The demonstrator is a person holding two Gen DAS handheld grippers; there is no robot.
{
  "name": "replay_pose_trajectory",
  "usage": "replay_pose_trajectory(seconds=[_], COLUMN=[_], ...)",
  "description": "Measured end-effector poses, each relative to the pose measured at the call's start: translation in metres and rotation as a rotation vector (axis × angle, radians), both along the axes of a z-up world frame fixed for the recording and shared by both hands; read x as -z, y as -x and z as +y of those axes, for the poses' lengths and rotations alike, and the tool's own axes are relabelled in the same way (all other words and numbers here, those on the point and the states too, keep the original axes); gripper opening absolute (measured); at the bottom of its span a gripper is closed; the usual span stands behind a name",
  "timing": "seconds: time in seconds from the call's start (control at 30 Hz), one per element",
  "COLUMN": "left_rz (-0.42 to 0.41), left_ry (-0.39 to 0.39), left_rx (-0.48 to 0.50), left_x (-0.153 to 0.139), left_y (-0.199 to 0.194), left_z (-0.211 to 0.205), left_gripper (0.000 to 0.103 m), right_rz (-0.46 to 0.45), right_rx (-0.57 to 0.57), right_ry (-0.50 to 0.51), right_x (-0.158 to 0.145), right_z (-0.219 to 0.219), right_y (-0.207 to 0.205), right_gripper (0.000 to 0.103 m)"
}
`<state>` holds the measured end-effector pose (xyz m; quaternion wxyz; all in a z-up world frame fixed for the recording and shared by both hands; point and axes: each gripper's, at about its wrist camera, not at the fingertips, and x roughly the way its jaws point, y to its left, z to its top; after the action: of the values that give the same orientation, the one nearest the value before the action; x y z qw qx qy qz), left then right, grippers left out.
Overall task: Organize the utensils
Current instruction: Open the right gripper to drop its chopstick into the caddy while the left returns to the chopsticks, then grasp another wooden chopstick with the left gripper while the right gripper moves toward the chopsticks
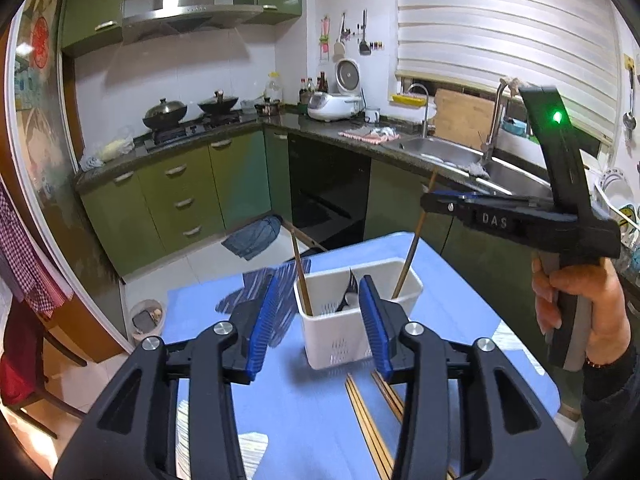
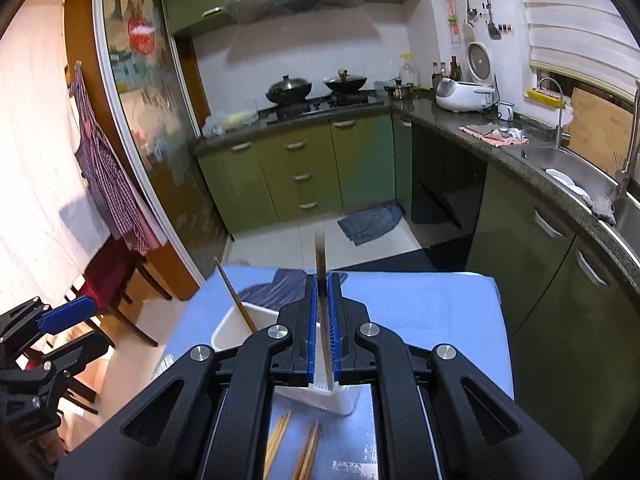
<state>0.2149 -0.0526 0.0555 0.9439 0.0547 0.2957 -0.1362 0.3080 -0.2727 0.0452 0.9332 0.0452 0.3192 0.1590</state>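
Note:
A white utensil caddy (image 1: 340, 332) stands on the blue table (image 1: 208, 312). One brown chopstick (image 1: 301, 276) leans in its left compartment, and a dark fork (image 1: 349, 292) sits in the middle. My right gripper (image 1: 430, 200) is shut on a second chopstick (image 1: 412, 248), whose lower end is inside the caddy's right side. In the right wrist view that chopstick (image 2: 321, 264) stands between my shut right gripper's (image 2: 323, 280) pads above the caddy (image 2: 240, 320). My left gripper (image 1: 316, 316) is open and empty, just in front of the caddy. Loose chopsticks (image 1: 368, 420) lie on the table near me.
A dark blue cloth (image 1: 276, 284) lies on the table behind the caddy. Green cabinets, a stove with two woks (image 1: 188, 112) and a sink (image 1: 444, 152) line the far walls. A small bin (image 1: 146, 320) stands on the floor left of the table.

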Motion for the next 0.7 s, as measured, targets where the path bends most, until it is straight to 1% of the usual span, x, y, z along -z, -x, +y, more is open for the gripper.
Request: replay_pose_trajectory(seconds=[0.07,0.2,0.33,0.43,0.5,0.53,0.67,0.7], left_rz=[0.016,0.06,0.137,0.208,0.264,0.294,0.398,0.419], left_ry=[-0.005,0.004,0.009,0.01,0.009,0.01,-0.01,-0.018], left_rx=[0.003,0.009,0.013,0.002,-0.002,-0.008,-0.031,-0.036], left_x=[0.005,0.02,0.047,0.075,0.095,0.107,0.149,0.156], left_y=[0.0,0.001,0.002,-0.001,-0.005,-0.006,-0.015,-0.017], left_z=[-0.001,-0.002,-0.007,-0.011,-0.014,-0.016,-0.023,-0.024], left_gripper=[0.04,0.04,0.04,0.04,0.04,0.04,0.04,0.04], right_rz=[-0.006,-0.053,-0.054,-0.006,0.027,0.056,0.149,0.168], right_rx=[-0.002,-0.006,-0.008,-0.006,0.001,0.009,0.023,0.026], right_ry=[-0.004,-0.014,-0.003,0.01,0.016,0.027,0.048,0.049], right_x=[0.001,-0.01,-0.008,0.015,0.033,0.047,0.091,0.1], right_z=[-0.001,-0.008,-0.019,-0.029,-0.037,-0.04,-0.051,-0.053], right_y=[0.004,0.029,0.062,0.084,0.091,0.095,0.095,0.094], right_gripper=[0.012,0.012,0.013,0.013,0.019,0.021,0.021,0.021])
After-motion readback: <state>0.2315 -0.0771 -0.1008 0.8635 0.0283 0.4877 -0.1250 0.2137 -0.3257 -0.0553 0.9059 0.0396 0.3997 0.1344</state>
